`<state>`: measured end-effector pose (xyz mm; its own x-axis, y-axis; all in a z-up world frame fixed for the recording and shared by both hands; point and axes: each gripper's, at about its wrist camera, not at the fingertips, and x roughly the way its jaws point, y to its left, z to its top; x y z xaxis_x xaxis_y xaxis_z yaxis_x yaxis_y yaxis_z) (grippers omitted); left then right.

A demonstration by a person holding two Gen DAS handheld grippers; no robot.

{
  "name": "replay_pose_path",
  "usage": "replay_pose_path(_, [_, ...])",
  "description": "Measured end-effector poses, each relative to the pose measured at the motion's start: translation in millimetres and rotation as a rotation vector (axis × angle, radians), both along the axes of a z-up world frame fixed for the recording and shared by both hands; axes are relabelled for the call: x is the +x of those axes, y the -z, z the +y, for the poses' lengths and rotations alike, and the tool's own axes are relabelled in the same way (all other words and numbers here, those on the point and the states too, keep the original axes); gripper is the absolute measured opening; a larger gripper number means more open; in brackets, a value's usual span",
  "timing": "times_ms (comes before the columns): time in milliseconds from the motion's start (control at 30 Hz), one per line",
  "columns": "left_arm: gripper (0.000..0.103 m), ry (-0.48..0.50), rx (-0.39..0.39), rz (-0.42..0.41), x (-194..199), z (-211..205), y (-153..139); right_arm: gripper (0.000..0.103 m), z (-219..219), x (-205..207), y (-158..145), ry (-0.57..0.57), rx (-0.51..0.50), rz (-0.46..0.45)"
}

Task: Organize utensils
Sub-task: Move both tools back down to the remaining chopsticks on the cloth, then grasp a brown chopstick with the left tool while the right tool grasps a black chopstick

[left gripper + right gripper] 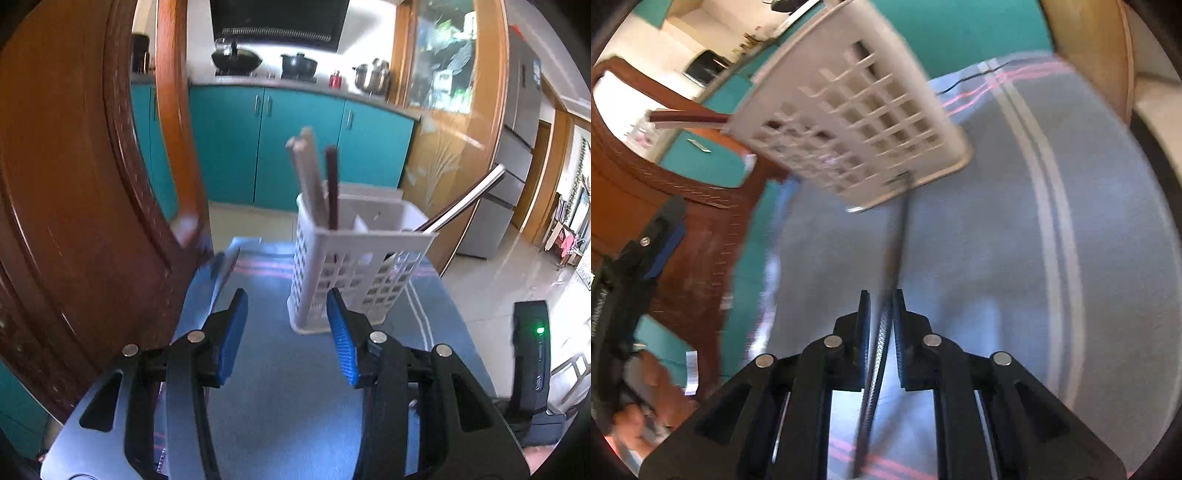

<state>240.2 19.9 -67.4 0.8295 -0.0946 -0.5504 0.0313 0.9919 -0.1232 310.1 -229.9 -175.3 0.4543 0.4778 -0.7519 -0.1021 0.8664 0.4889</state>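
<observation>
A white slotted utensil holder stands on a blue striped cloth. White chopsticks and a dark red chopstick stand in its left compartment. A metal utensil handle leans out of its right side. My left gripper is open and empty, just in front of the holder. In the right wrist view my right gripper is shut on a thin dark metal utensil whose far end reaches into the holder. The view is blurred.
A brown wooden chair back stands close on the left. Teal kitchen cabinets are behind, with pots on the counter. The cloth's right edge drops to a tiled floor. The left gripper also shows at the left edge of the right wrist view.
</observation>
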Motion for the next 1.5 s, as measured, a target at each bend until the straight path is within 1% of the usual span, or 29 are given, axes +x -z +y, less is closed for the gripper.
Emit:
replay_pose_path(67, [0.046, -0.007, 0.001, 0.022, 3, 1, 5, 0.013, -1, -8, -1, 0.017, -0.052, -0.031])
replay_pose_path(133, [0.051, -0.012, -0.001, 0.05, 7, 2, 10, 0.013, -4, -3, -5, 0.028, -0.092, -0.054])
replay_pose_path(200, [0.053, -0.004, -0.009, 0.09, 13, 0, 16, 0.013, 0, -3, -6, 0.022, -0.173, -0.086])
replay_pose_path(233, [0.053, 0.004, -0.012, 0.108, 15, 0, 20, 0.013, 4, 1, -5, 0.015, -0.203, -0.091])
replay_pose_path(267, [0.053, 0.014, -0.016, 0.129, 17, -1, 24, 0.014, 10, 3, -2, 0.006, -0.265, -0.094])
replay_pose_path(300, [0.054, 0.024, -0.017, 0.15, 20, -2, 29, 0.014, 6, 8, 1, 0.01, -0.3, -0.093])
replay_pose_path(400, [0.058, 0.042, 0.009, 0.195, 23, -8, 39, 0.018, 14, 14, 13, -0.001, -0.392, -0.071])
replay_pose_path(467, [0.06, 0.046, 0.024, 0.212, 24, -11, 44, 0.027, 15, 16, 17, -0.008, -0.402, -0.071])
replay_pose_path(533, [0.064, 0.053, 0.038, 0.23, 24, -14, 48, 0.033, 16, 17, 16, -0.021, -0.415, -0.073])
replay_pose_path(567, [0.065, 0.054, 0.042, 0.237, 24, -15, 50, 0.036, 15, 18, 16, -0.024, -0.403, -0.072])
replay_pose_path(667, [0.067, 0.063, 0.058, 0.265, 26, -19, 57, 0.036, 7, 18, 11, -0.007, -0.355, -0.078])
replay_pose_path(700, [0.067, 0.067, 0.066, 0.28, 27, -21, 61, 0.036, 10, 15, 9, 0.001, -0.353, -0.085])
replay_pose_path(767, [0.067, 0.077, 0.08, 0.303, 30, -25, 67, 0.037, 13, 18, 8, 0.016, -0.373, -0.093])
replay_pose_path(867, [0.067, 0.089, 0.106, 0.328, 33, -30, 75, 0.038, 15, 22, 19, 0.007, -0.414, -0.058])
replay_pose_path(900, [0.068, 0.09, 0.111, 0.331, 33, -31, 76, 0.038, 17, 21, 19, -0.001, -0.43, -0.078])
replay_pose_path(933, [0.068, 0.091, 0.115, 0.332, 33, -32, 77, 0.038, 20, 21, 21, -0.018, -0.455, -0.084])
replay_pose_path(967, [0.069, 0.093, 0.119, 0.334, 33, -33, 78, 0.032, 21, 22, 22, -0.037, -0.457, -0.094])
replay_pose_path(1033, [0.069, 0.093, 0.124, 0.338, 33, -33, 79, 0.015, 24, 17, 22, -0.068, -0.45, -0.094])
replay_pose_path(1067, [0.069, 0.093, 0.127, 0.343, 33, -33, 81, 0.013, 24, 18, 22, -0.09, -0.428, -0.085])
replay_pose_path(1133, [0.069, 0.097, 0.131, 0.35, 34, -33, 83, 0.01, 21, 18, 22, -0.1, -0.388, -0.068])
replay_pose_path(1233, [0.07, 0.112, 0.134, 0.359, 34, -36, 86, 0.008, 13, 21, 21, -0.061, -0.399, -0.068])
replay_pose_path(1333, [0.071, 0.146, 0.13, 0.356, 33, -43, 87, 0.008, 3, 28, 23, -0.018, -0.396, -0.048])
replay_pose_path(1500, [0.072, 0.181, 0.142, 0.345, 34, -57, 87, 0.017, -5, 32, 22, 0.019, -0.385, -0.047])
